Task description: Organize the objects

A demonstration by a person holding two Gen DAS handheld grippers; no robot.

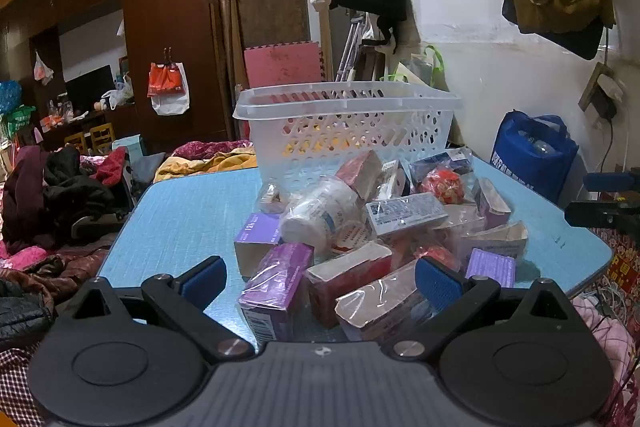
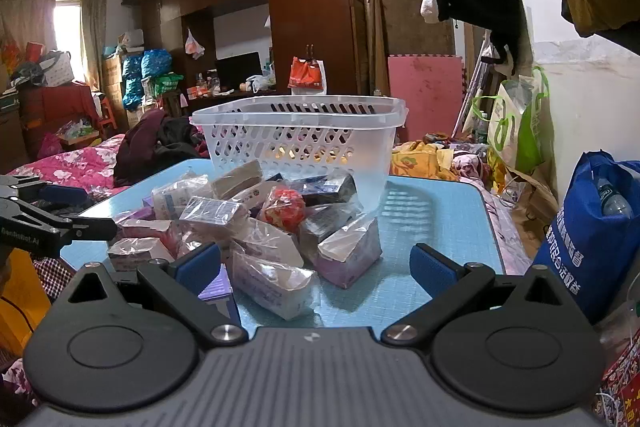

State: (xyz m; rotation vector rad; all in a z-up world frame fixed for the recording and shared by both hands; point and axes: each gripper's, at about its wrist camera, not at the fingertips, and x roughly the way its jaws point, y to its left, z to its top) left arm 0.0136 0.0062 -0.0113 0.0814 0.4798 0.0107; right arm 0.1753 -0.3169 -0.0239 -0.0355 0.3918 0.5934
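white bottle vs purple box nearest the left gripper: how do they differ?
The white bottle is round and lies on its side atop the pile; the purple box is rectangular and sits at the pile's near edge. The bottle is white with a printed label; the box is purple. Both are wrapped in clear plastic.

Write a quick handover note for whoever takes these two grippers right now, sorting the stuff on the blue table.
Left gripper: open, holding nothing, hovering at the near edge of the pile.
Right gripper: open, holding nothing, over the pile's right side.
Things: plastic-wrapped small boxes, a white bottle and a red round packet lie heaped on the light blue table. The clear perforated plastic basket stands behind the heap.
Done: nothing visibly sorted; no items visible in the basket.
Left: the whole heap.
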